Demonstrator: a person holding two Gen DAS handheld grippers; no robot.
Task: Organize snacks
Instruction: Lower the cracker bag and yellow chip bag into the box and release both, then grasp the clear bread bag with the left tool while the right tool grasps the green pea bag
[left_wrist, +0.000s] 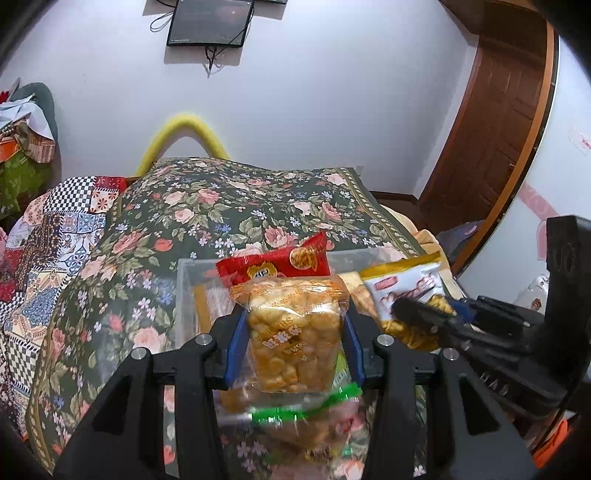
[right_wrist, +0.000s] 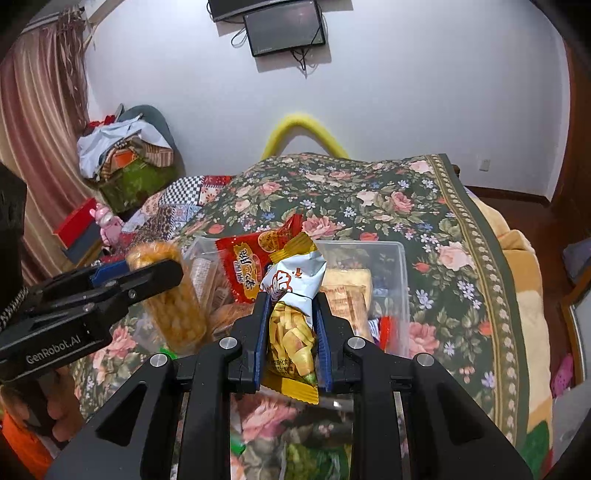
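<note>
Well, clear bin (right_wrist: 400, 266) – red pkt (right_wrist: 243, 269), biscuit pkts (right_wrist: 349, 291)

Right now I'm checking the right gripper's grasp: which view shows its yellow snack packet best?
Right wrist view: the yellow packet fills the centre, pinched in the right gripper. The left wrist view shows it sidelong, partly hidden.

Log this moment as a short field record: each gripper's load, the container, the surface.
left gripper: shut on orange puff bag
right gripper: shut on white-and-yellow snack bag
container: clear plastic bin, already holding a red packet and other snacks
position: both bags held above the bin's near side
surface: floral blanket
</note>
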